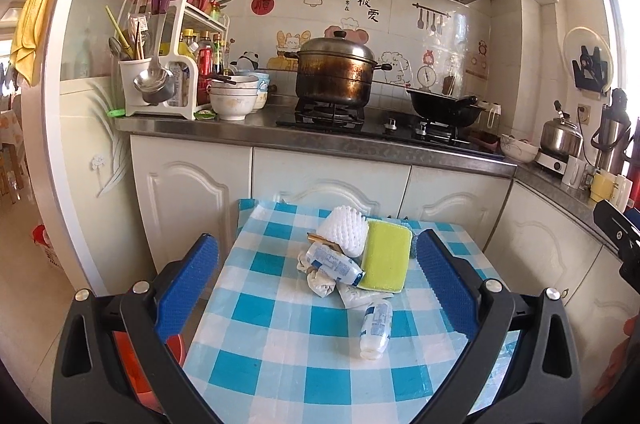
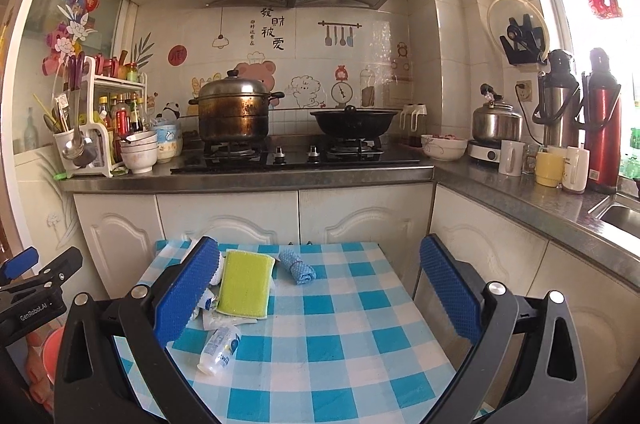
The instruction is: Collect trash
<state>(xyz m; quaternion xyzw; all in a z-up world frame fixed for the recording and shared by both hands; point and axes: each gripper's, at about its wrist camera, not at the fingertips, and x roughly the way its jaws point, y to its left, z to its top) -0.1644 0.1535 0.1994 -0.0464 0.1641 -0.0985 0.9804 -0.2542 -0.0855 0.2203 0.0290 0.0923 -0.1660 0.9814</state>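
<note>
A small table with a blue-and-white checked cloth [image 1: 280,352] [image 2: 360,336] carries a heap of trash. Nearest lies a small white plastic bottle [image 1: 375,329] [image 2: 219,344]. Behind it are a crushed bottle [image 1: 334,264], crumpled paper [image 1: 320,284], a white foam fruit net [image 1: 346,229] and a yellow-green sponge [image 1: 386,262] [image 2: 246,284]. A rolled blue cloth [image 2: 297,267] sits beside the sponge. My left gripper [image 1: 320,276] is open, its blue pads either side of the heap, above it. My right gripper [image 2: 320,290] is open over the table's middle, holding nothing.
White cabinets and a steel counter [image 2: 248,176] stand right behind the table, with a pot [image 2: 234,116], a wok [image 2: 352,124], bowls and a utensil rack. A red bin [image 1: 132,364] [image 2: 54,348] sits low at the table's left. Cups and flasks line the right counter.
</note>
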